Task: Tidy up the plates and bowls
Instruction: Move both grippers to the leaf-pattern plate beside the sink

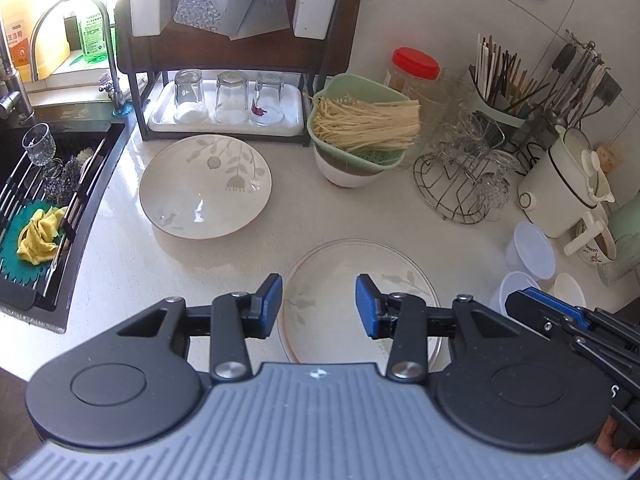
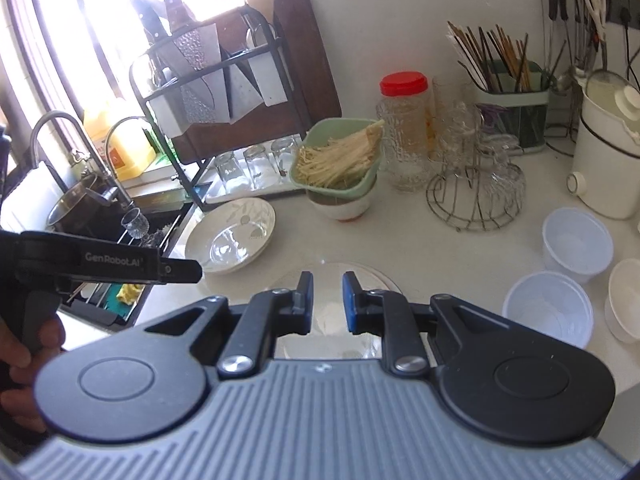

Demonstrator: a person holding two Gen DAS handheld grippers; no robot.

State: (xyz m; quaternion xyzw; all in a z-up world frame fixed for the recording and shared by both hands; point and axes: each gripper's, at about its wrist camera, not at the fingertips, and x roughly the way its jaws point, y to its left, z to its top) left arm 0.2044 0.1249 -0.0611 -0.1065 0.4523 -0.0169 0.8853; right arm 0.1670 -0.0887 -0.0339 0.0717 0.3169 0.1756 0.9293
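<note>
Left gripper released, blue pads parted wide, grasping nothing, poised over the near flat cream plate with a thin brown rim and pale leaf print on the pale stone countertop. Right gripper also released, jaws apart by a narrower gap, empty, above that same plate. Second dish, a deeper cream plate with grey-green flower print, beyond and left of the near plate, just in front of the white tray of upturned clear glasses. White bowl topped by a green colander of pale noodles beyond the near plate. Translucent plastic tubs right of the near plate; black sink far left.
</note>
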